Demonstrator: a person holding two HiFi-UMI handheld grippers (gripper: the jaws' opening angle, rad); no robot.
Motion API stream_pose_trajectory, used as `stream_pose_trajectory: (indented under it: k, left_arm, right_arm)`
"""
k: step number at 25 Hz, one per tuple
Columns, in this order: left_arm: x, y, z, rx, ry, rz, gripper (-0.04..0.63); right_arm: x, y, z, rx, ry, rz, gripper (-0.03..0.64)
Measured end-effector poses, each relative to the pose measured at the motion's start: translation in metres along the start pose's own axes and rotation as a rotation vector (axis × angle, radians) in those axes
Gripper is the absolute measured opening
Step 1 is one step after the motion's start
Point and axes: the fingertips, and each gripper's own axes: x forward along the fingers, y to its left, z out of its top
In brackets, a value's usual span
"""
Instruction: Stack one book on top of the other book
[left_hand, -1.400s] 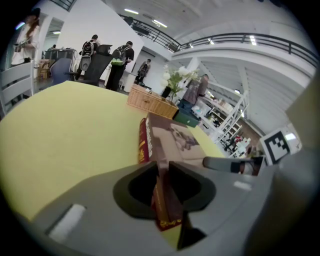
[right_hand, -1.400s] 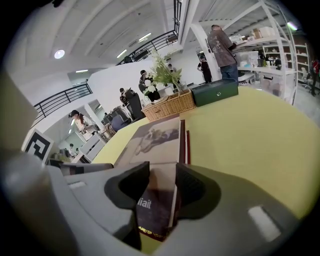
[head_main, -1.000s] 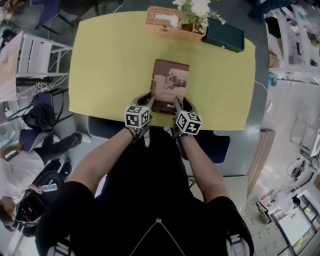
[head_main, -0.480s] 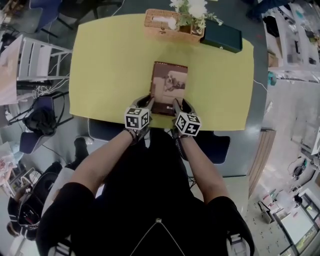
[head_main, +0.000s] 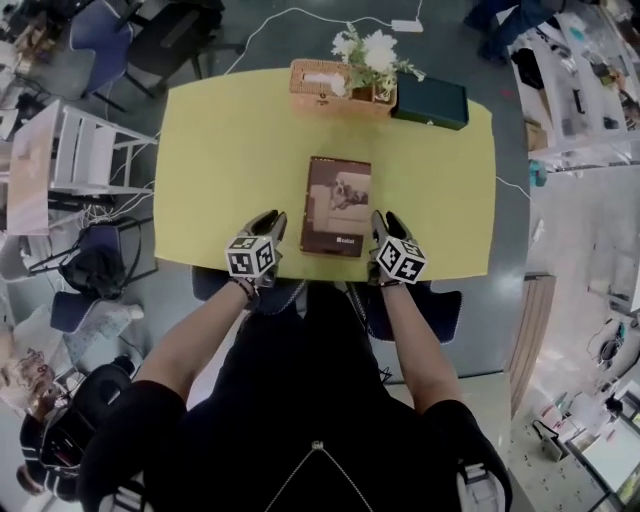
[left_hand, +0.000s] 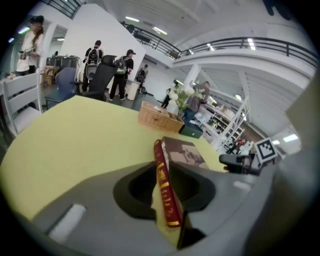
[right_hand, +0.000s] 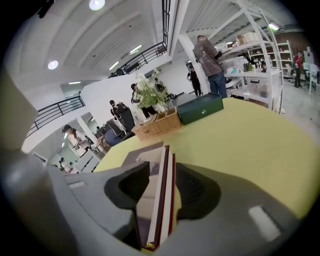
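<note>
A brown-covered book with a red, gold-tooled spine lies flat near the front edge of the yellow table. In the right gripper view its edge shows two pale page bands parted by a dark red line; whether that is two books I cannot tell. My left gripper hovers just left of the book's near end, clear of it, jaws a little apart and empty. My right gripper hovers off the near right corner, jaws wider apart and empty. Each gripper view shows the book only through the jaw gap.
At the table's far edge stand a wicker basket, white flowers and a dark green flat box. A white chair is off the left side. Blue seats sit under the near edge. People stand in the background.
Both grippers have drawn back from the book's near corners, moving outward and upward. The book stays flat in its place on the table. The head view has shifted.
</note>
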Motion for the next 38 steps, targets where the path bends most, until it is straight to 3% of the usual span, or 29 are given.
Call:
stream_pose_trajectory:
  k: [6,13,21,27,38]
  left_arm:
    - [-0.056,-0.001,0.068,0.016,-0.170,-0.035,0.008]
    - [-0.135,-0.037,0.131,0.109,-0.350,-0.113,0.008]
    - [-0.227,-0.075,0.177,0.251,-0.518,-0.139,0.008]
    - [-0.256,-0.087,0.173,0.324,-0.551,-0.143,0.008]
    - [-0.263,-0.071,0.166,0.317,-0.528,-0.124,0.008]
  right_arm:
    - [-0.035,0.048,0.075,-0.087,-0.124,0.072,0.086]
    - [-0.078,0.185,0.124,-0.246,-0.245,0.252,0.010]
    - [-0.136,0.317,0.147,-0.373,-0.308,0.423,0.005]
    - [-0.156,0.371,0.127,-0.425,-0.315,0.470,0.003]
    - [-0.155,0.393,0.114,-0.475,-0.313,0.464,0.003]
